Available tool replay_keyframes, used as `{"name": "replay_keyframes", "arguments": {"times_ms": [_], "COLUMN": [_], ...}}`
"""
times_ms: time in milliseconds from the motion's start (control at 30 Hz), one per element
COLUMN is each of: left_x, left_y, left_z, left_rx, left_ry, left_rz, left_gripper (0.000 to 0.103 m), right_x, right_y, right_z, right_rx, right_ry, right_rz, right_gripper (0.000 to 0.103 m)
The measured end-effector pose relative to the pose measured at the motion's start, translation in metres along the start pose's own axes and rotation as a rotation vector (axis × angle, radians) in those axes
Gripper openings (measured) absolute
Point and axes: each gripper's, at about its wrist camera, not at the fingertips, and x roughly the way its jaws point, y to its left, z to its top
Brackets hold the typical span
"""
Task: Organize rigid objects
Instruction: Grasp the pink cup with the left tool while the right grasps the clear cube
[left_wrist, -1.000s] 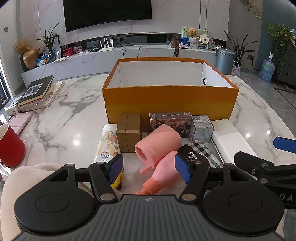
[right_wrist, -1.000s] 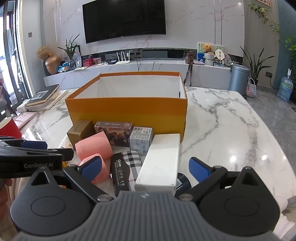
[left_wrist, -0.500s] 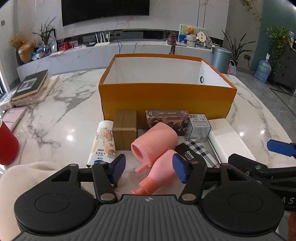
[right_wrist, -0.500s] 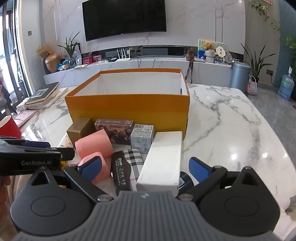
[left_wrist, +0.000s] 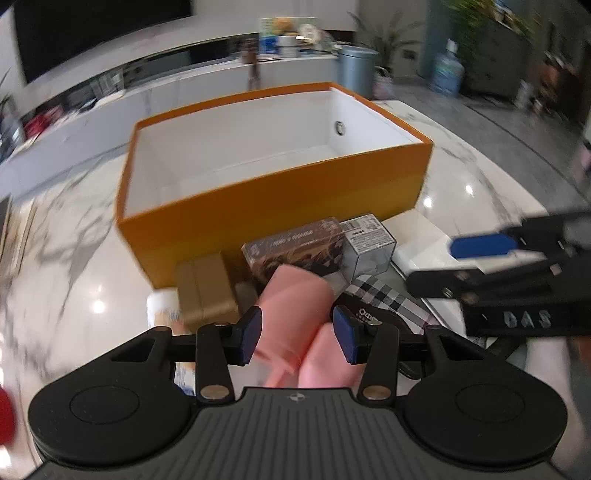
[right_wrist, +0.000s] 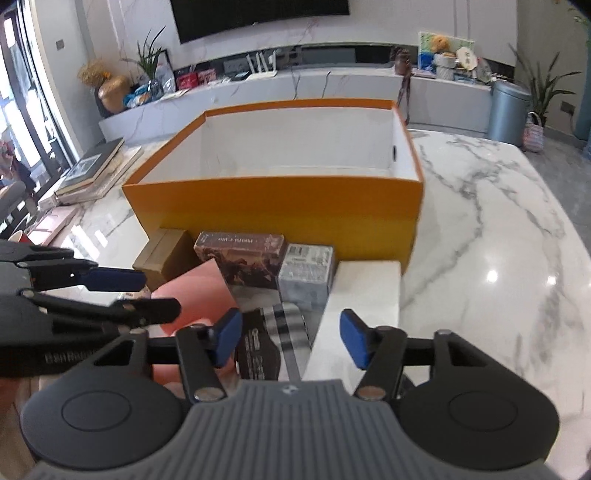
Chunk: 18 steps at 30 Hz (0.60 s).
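Before the orange box (right_wrist: 273, 206) on the bench (right_wrist: 498, 236), both your grippers have pushed closer. Your left gripper (left_wrist: 295, 334) jaws are closing around the pink bottle (left_wrist: 295, 295); your right gripper (right_wrist: 291, 338) jaws are closing over the white box (right_wrist: 362, 291), neither gripping yet.

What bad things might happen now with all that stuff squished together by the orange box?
1. The left hand-held gripper is closing around the pink bottle, which lies on its side against the gold box; it may roll or nudge its neighbours.
2. The right hand-held gripper is closing near the white box, with the checked item also between its fingers, so it may pinch both.
3. Both grippers work close together and might bump.
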Motion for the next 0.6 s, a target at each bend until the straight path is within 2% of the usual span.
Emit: {"name": "replay_keyframes", "arguments": {"times_ms": [167,300,600], "left_x": [0.016,0.034,0.072], "left_y": [0.000,-0.004,-0.011], "left_z": [0.009,0.015,0.035], "left_rx": [0.140,0.230,0.333], "left_ry": [0.039,0.086,0.223], "left_rz": [-0.053,-0.064,-0.071], "left_gripper": [0.054,0.055,0.063], "right_x": [0.022,0.041,0.071], "right_y": [0.001,-0.004,-0.014], "right_z": [0.019,0.031,0.045], "right_rx": [-0.008,0.007,0.028], "right_ry": [0.041,0.097,0.174], "right_rz": [0.014,0.016,0.020], "right_gripper": [0.058,0.056,0.056]}}
